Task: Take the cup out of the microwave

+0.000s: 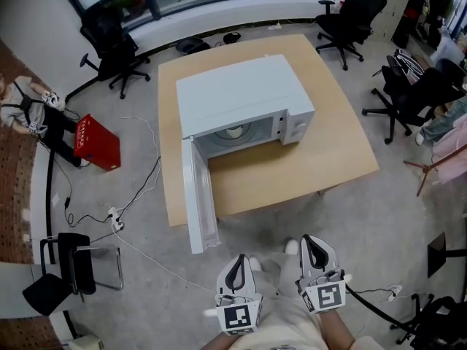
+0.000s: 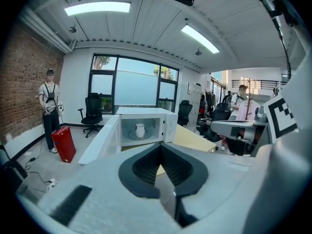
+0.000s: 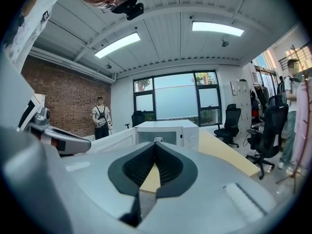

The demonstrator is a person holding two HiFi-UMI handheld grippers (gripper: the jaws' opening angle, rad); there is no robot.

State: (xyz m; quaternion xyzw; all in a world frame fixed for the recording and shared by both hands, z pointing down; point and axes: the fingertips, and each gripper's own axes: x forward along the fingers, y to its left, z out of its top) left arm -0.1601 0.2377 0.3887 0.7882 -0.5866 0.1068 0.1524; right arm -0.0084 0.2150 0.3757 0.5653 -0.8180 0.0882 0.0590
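The microwave (image 1: pixel 244 97) is a white, boxy, smooth-sided oven sitting on the pale wooden desk (image 1: pixel 314 173) at my twelve o'clock. Its door (image 1: pixel 198 195) is swung wide toward seven o'clock and overhangs the desk's near edge. The cup (image 2: pixel 140 130) stands upright inside the cavity on the round turntable plate (image 2: pixel 139 137). It is small, white and glossy, with a slightly barrel-shaped body. I cannot make out a handle. In the head view only a pale sliver of the cup shows under the cavity's roof.

My left fingers (image 2: pixel 146 167) are closed, with the black ribbed pads meeting at their tips and nothing held between them. My right fingers (image 3: pixel 141 168) look the same — tips together, empty. Only the tan desk top shows through the teardrop gap behind each pair of tips. Both sets have matte grey shells, and each carries a cube with black-and-white square markers (image 1: pixel 241 318). They sit low at six o'clock over the grey floor, well apart from the desk.

In the right gripper view my own fingertips hide most of the cavity. A pale speck shows just above them — too little for me to call it the cup.

A red box (image 1: pixel 96 142) lies on the floor at nine o'clock. Black office chairs (image 1: pixel 113 46) stand beyond it, and thin white cables (image 1: pixel 139 188) trail across the floor nearby.
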